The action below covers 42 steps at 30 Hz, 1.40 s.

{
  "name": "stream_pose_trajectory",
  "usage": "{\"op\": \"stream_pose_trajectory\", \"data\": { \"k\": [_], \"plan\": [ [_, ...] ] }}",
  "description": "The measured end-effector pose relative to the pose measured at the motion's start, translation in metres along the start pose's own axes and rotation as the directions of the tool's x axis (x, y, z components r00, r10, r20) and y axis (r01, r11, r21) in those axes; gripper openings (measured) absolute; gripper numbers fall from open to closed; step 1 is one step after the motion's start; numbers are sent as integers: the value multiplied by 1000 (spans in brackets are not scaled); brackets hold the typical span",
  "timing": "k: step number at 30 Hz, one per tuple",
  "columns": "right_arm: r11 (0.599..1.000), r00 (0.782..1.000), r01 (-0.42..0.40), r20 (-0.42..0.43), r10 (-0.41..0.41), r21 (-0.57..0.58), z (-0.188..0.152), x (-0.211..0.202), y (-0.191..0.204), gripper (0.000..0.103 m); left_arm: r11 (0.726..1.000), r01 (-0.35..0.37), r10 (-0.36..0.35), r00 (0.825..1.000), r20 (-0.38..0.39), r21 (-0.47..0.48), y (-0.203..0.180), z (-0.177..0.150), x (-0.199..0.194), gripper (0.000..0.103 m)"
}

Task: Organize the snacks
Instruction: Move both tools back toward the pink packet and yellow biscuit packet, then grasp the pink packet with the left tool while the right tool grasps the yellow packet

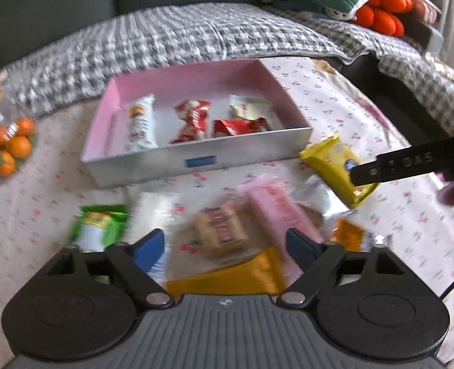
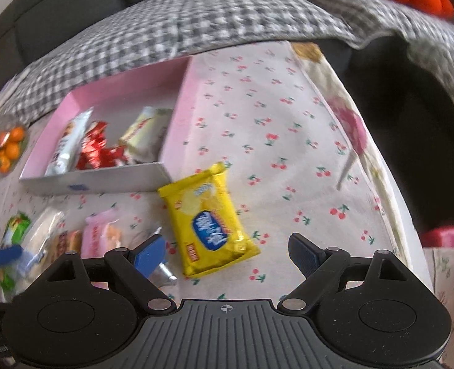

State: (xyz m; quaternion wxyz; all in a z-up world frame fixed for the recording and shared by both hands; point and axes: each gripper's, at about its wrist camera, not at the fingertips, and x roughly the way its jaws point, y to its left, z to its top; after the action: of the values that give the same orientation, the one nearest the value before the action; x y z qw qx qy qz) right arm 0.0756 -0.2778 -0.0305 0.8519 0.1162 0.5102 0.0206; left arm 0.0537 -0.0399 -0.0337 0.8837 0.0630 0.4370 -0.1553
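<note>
A pink-lined box (image 1: 196, 161) (image 2: 104, 181) with silver walls holds a white bar (image 1: 141, 123), red wrappers (image 1: 193, 120) and a cream packet (image 1: 245, 107). In front of it lies a blurred heap of loose snacks. My left gripper (image 1: 225, 252) is open just above the heap, its blue pads either side of a tan packet (image 1: 221, 230) without touching it. A pink packet (image 1: 276, 212), a gold one (image 1: 236, 276) and a green one (image 1: 101, 224) lie around it. My right gripper (image 2: 227, 255) is open over a yellow packet (image 2: 208, 224) (image 1: 337, 169) on the cloth.
Small oranges (image 1: 11, 144) in a clear tub sit at the left. A grey checked blanket (image 1: 181, 33) covers the sofa behind the table. The cherry-print cloth (image 2: 288, 141) ends at the table's right edge (image 2: 405, 215), with a pink object (image 2: 442, 236) beyond it.
</note>
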Motion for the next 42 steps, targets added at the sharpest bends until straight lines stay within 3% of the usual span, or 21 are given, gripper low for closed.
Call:
{"op": "stream_pose_trajectory", "data": {
  "k": [5,7,9,14,22,25,34,42],
  "plan": [
    [999,1000,10,-1,-10,42,0,5,-12,89,997,50,-53,998,-44,-62,-11,4,16,57],
    [999,1000,11,2,-11,44,0,6,-15,89,996,44,-47,998,-35,-74,-14,6,17,57],
    [999,1000,13,2,-13,46,0,7,-16,89,995,55,-58,998,-33,-85,-16,9,19,50],
    [999,1000,11,-1,-11,48,2,8,-16,89,990,85,-90,995,-32,-115,-17,18,22,47],
    [1000,1000,11,-9,-10,30,0,11,-12,89,992,66,-69,997,-31,-109,-15,20,27,41],
    [999,1000,15,-12,-15,33,1,13,-11,89,986,108,-116,992,-52,-125,-17,19,28,33],
    [998,1000,8,-24,-6,56,6,23,-3,89,988,94,-104,992,-74,-126,-24,16,37,36],
    [997,998,69,-5,-70,-37,3,35,16,87,991,82,-90,993,-76,-109,-26,11,42,38]
  ]
}}
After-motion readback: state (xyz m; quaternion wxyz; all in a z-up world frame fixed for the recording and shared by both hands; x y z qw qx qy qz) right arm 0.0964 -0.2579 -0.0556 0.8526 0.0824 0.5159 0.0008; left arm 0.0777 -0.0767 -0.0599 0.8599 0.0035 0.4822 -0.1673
